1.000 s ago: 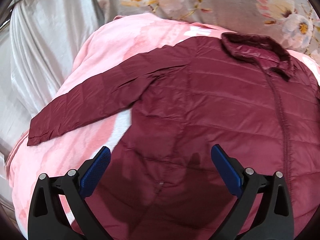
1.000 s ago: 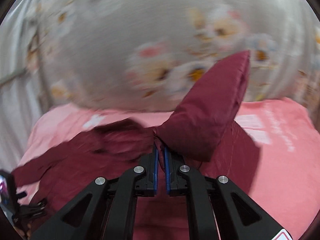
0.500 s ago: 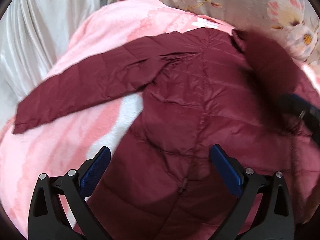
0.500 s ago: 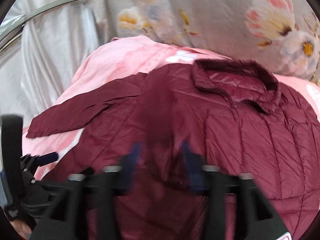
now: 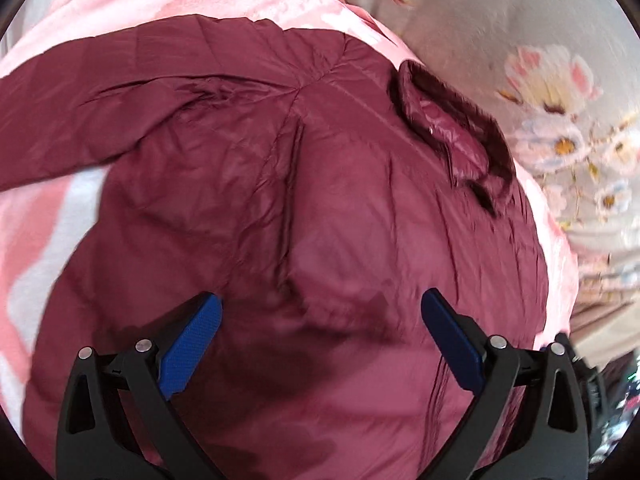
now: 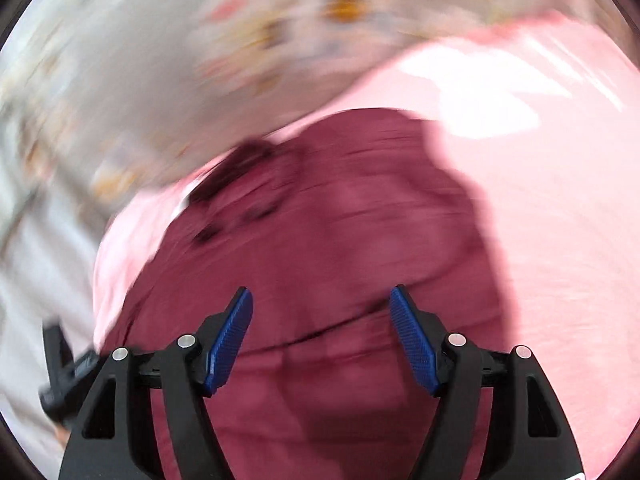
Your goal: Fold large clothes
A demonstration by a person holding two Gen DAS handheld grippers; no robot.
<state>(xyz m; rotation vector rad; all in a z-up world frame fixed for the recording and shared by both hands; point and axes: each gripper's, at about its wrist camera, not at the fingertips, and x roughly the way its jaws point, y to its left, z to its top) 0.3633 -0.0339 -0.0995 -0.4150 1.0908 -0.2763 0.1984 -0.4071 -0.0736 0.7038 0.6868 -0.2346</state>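
A maroon quilted jacket [image 5: 320, 200] lies spread on a pink blanket [image 5: 44, 240], collar [image 5: 452, 136] at the upper right and one sleeve [image 5: 80, 100] stretched out to the left. A folded-in sleeve lies across the chest, its cuff [image 5: 336, 312] between my left fingers. My left gripper [image 5: 320, 320] is open and empty just above the jacket. The right wrist view is blurred; it shows the jacket [image 6: 340, 240] on the blanket [image 6: 540, 220]. My right gripper [image 6: 322, 312] is open and empty above it.
A grey floral sheet [image 5: 520, 40] hangs behind the blanket; it also shows blurred in the right wrist view [image 6: 160, 60]. The other gripper's black frame [image 6: 60, 376] shows at the left edge of the right wrist view. Dark clutter [image 5: 612, 400] sits at the far right.
My right gripper let go of the sleeve it held, which now lies folded across the chest, and opened. The left gripper moved in closer over the jacket and swung right.
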